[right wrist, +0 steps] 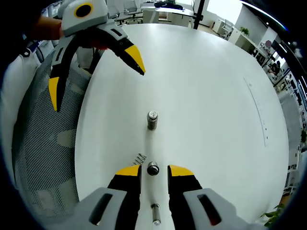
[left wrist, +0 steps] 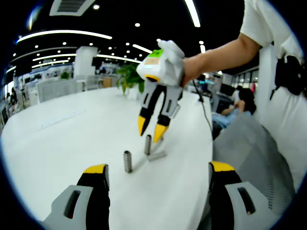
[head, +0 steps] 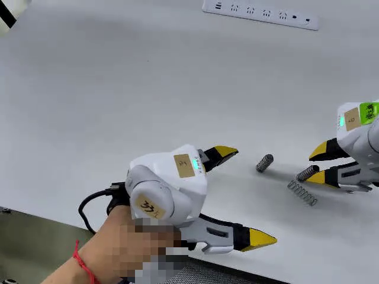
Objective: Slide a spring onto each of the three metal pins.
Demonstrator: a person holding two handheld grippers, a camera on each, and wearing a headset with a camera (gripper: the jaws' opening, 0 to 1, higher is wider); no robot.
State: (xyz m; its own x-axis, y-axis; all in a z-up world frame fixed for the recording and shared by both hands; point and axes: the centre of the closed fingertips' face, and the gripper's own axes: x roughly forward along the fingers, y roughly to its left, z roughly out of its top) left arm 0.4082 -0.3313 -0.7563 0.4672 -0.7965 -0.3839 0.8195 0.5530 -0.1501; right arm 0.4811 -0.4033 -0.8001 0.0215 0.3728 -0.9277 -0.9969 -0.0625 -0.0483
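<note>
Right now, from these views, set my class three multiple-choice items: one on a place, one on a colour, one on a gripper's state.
1. Where does the loose spring lie?
A. on the white table, beside the right gripper
B. on the floor
C. in a box

2. What colour are the grippers' fingertips?
A. red
B. yellow
C. blue

3. How do the jaws of the left gripper stand?
A. shut on a spring
B. shut, empty
C. wide open

Key:
1 A, the spring lies flat on the tabletop next to that gripper.
2 B, every tip shows yellow.
3 C, a broad gap holds nothing.
</note>
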